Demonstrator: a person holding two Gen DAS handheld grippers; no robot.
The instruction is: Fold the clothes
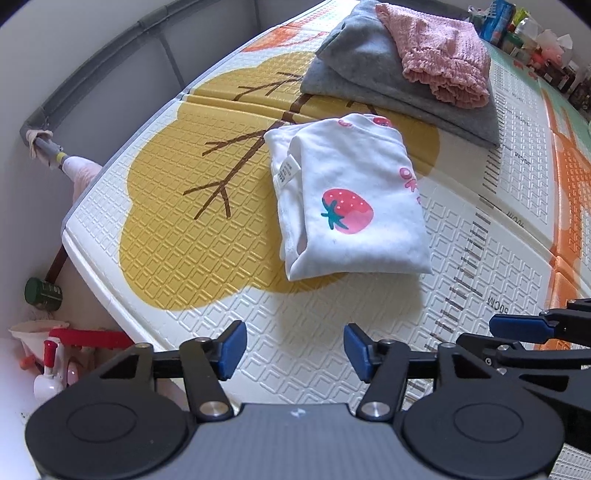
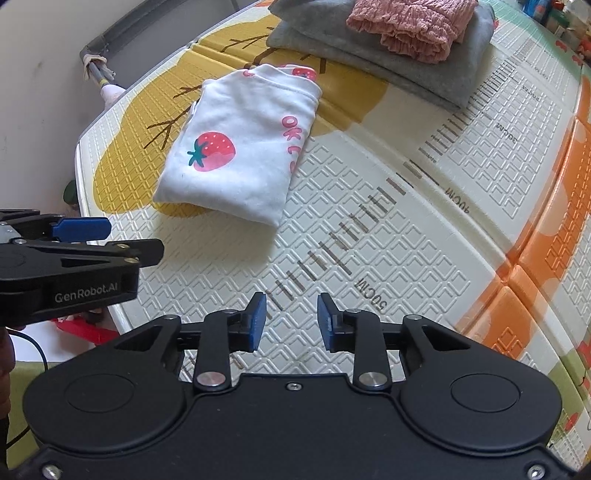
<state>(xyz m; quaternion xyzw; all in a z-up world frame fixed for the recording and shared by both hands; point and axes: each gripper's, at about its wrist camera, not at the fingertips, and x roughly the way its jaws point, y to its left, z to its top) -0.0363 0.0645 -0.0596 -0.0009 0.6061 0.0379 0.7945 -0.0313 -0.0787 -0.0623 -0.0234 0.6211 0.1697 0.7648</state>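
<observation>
A folded white garment with a strawberry print (image 1: pixel 351 199) (image 2: pixel 240 147) lies flat on the padded play mat (image 1: pixel 192 236) (image 2: pixel 406 236). My left gripper (image 1: pixel 295 349) hovers over bare mat just in front of it, jaws open with nothing between the blue pads. My right gripper (image 2: pixel 291 321) is to the right of the left one, also open and empty, over the printed ruler marks. Behind the white garment sits a folded grey garment (image 1: pixel 373 70) (image 2: pixel 332 33) with a folded pink ruffled piece (image 1: pixel 439 51) (image 2: pixel 410 22) on top.
The mat's left edge (image 1: pixel 85 258) drops off beside a grey padded fence rail (image 1: pixel 103 59). Toys and a green jar (image 1: pixel 42 293) lie below that edge. Cluttered small items (image 1: pixel 535 40) stand at the far right. The right gripper's fingers (image 1: pixel 524 326) show beside the left one.
</observation>
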